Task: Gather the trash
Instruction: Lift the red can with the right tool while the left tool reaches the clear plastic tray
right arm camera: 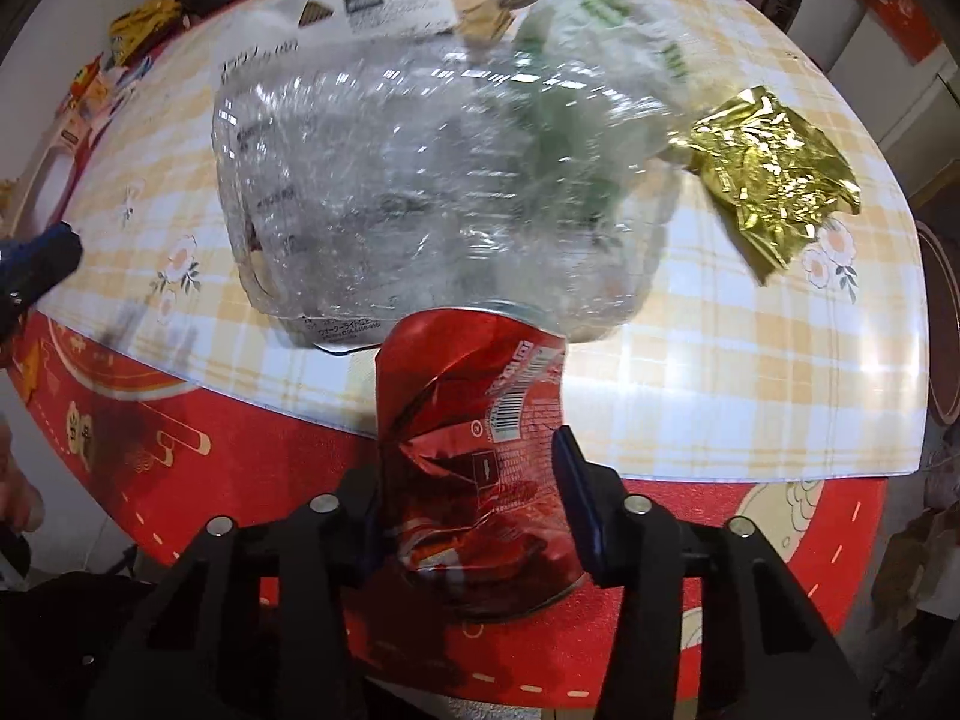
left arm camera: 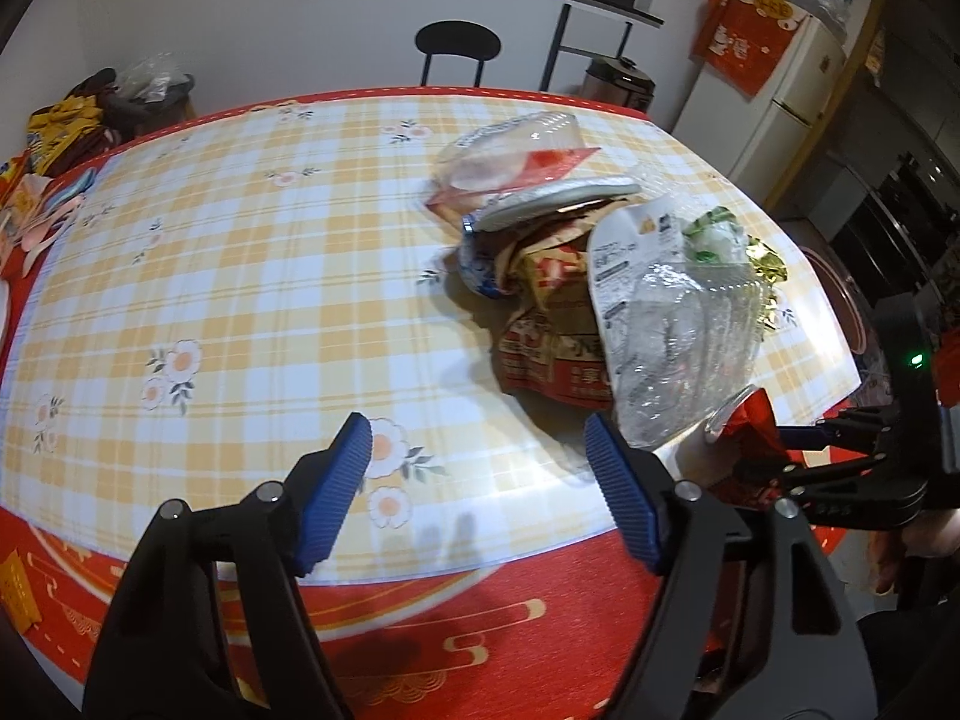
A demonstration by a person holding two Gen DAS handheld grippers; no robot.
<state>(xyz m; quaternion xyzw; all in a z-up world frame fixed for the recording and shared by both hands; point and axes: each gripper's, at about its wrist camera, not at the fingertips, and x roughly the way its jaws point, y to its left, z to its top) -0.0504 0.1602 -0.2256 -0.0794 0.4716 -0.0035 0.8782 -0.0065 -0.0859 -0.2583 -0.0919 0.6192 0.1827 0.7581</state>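
Note:
A pile of trash lies on the checked tablecloth [left arm camera: 240,276]: a clear crushed plastic container [left arm camera: 672,348], a brown and red paper bag [left arm camera: 552,336], a clear lidded box [left arm camera: 516,150], a white lid [left arm camera: 558,198], green wrapping [left arm camera: 714,234] and gold foil [left arm camera: 765,261]. My left gripper [left arm camera: 480,480] is open and empty, left of the pile near the table's front edge. My right gripper [right arm camera: 468,516] is shut on a crushed red can [right arm camera: 474,456], whose top touches the clear container [right arm camera: 420,180]. The gold foil [right arm camera: 774,180] lies to the right. The can also shows in the left wrist view [left arm camera: 750,420].
A black chair [left arm camera: 459,48] stands behind the table. A fridge [left arm camera: 786,90] and a dark cooker [left arm camera: 618,81] are at the back right. Packets and a bag [left arm camera: 78,120] crowd the table's far left corner. A red cloth [right arm camera: 180,438] hangs over the front edge.

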